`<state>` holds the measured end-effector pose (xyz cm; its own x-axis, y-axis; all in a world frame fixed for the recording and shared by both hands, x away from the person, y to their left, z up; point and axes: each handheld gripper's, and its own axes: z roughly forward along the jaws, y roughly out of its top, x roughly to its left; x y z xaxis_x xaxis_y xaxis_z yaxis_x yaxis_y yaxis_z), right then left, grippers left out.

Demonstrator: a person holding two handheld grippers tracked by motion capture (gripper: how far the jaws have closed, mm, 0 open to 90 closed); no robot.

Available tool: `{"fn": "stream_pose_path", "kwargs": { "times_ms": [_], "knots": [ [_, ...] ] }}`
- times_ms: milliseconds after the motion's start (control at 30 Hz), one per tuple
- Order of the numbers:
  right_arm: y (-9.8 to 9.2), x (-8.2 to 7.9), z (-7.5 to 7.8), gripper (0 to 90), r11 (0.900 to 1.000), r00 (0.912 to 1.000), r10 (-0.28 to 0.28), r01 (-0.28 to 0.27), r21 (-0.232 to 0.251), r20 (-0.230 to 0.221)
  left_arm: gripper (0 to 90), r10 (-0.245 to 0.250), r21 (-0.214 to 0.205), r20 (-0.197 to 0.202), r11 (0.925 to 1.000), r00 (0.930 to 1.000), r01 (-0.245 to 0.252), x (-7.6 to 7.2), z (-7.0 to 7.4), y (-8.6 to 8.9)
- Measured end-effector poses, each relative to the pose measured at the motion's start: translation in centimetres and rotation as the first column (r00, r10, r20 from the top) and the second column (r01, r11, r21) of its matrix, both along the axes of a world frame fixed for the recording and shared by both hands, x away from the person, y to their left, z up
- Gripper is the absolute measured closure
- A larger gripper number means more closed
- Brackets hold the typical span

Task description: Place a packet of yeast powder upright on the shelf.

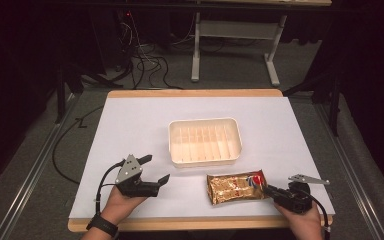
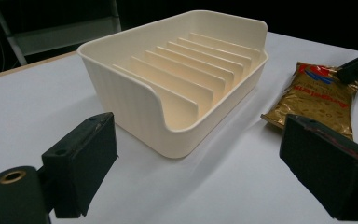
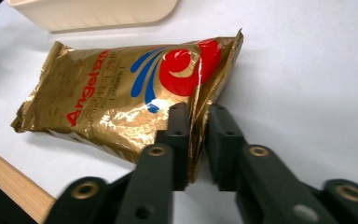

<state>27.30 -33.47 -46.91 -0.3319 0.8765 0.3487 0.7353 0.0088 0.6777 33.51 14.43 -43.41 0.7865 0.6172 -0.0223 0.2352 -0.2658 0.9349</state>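
- A gold bag (image 1: 236,187) lies flat on the white counter (image 1: 130,125), near the front edge and toward the right side.
- The bag is shiny and crinkly, with red letters and a red and blue swirl at one end.
- The right tongs (image 3: 197,122) pinch the end of the bag where the red swirl is.
- The two black jaws of the right tongs are almost together, with the thin edge of the bag squeezed between them.
- In the high view the right tongs (image 1: 269,189) lie low over the counter and point left at the bag, with a hand behind them.
- The rest of the bag rests on the counter.
- A cream tray (image 1: 205,141) sits in the middle of the counter, just behind the bag. They are close but do not touch.
- The tray has thin walls inside that make a row of slots. The slots have nothing in them.
- One side of the tray dips lower than the others.
- The left tongs (image 1: 156,169) are on the left side of the counter, well apart from the bag, near the tray.
- The jaws of the left tongs are wide open and have hold of nothing.
- In the left gripper view the tray (image 2: 135,100) sits ahead between the two open jaws, and the bag (image 2: 314,95) lies off to the right.
- The counter has a wood edge (image 1: 195,93) around the white top.
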Motion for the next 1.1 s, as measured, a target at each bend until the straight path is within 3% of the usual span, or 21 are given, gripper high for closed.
{"fn": "stream_pose_path", "kwargs": {
  "times_ms": [33, 267, 600, 733, 967, 1100],
  "knots": [
    [0.2, 0.1, 0.1, 88.5, 0.9999, 0.9999, 0.007, -0.007, -0.011, 0.010, 11.5, 0.000, 0.000, 0.000, 1.0000, 1.0000, 0.000, 0.0, 0.0, 0.0],
    [0.2, 1.0, 0.9, 89.2, 0.9984, 0.9984, -0.012, 0.015, -0.055, 0.054, 11.5, 0.016, 0.005, 0.002, 0.9999, 0.9999, -0.016, -0.3, 0.0, 0.6],
    [-1.6, 3.5, 1.0, 89.0, 0.9941, 0.9954, -0.069, 0.074, -0.079, 0.067, 11.6, 0.080, -0.004, 0.004, 0.9968, 0.9968, -0.080, -1.3, 0.1, 2.8],
    [-3.0, 4.4, 1.1, 89.0, 0.9877, 0.9914, -0.107, 0.114, -0.106, 0.075, 11.6, 0.104, -0.006, 0.004, 0.9945, 0.9946, -0.104, -1.8, 0.1, 3.7],
    [-5.0, 5.3, 0.5, 87.8, 0.9831, 0.9869, -0.150, 0.156, -0.097, 0.058, 11.6, 0.119, -0.002, 0.002, 0.9929, 0.9929, -0.119, -2.0, 0.1, 4.3],
    [-5.0, 5.3, 0.3, 80.0, 0.9821, 0.9849, -0.162, 0.167, -0.087, 0.060, 11.6, 0.111, 0.004, 0.002, 0.9938, 0.9938, -0.111, -1.9, 0.0, 4.0]
  ]
}}
